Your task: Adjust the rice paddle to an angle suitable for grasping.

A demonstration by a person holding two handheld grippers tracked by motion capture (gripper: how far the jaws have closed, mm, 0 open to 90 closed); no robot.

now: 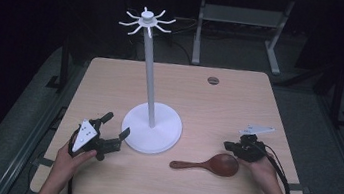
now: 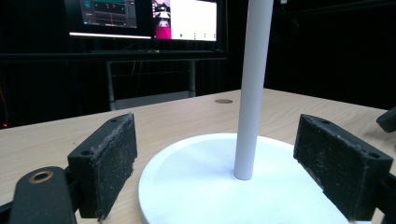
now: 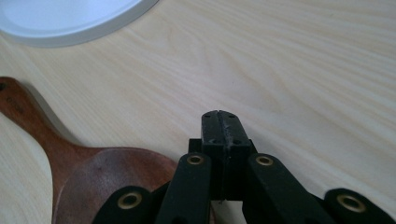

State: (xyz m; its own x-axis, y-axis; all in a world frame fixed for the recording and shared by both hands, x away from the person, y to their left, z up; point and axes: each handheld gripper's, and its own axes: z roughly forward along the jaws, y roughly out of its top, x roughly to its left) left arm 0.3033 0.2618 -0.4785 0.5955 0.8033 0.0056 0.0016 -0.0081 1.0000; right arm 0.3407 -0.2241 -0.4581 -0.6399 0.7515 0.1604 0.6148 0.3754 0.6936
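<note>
While lying flat on the table (image 1: 240, 98) right of the hook stand (image 1: 151, 127), wooden spoon (image 1: 206, 164) untouched, so probably nothing hung yet. Left gripper (image 1: 115, 124) gaping toward the stand's base, empty; right gripper (image 1: 232, 146) pinched closed, empty, beside the spoon's bowl.

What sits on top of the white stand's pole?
A white hub with curved hook arms crowns the white stand; nothing hangs from the arms that show. The hub's far side is hidden.
</note>
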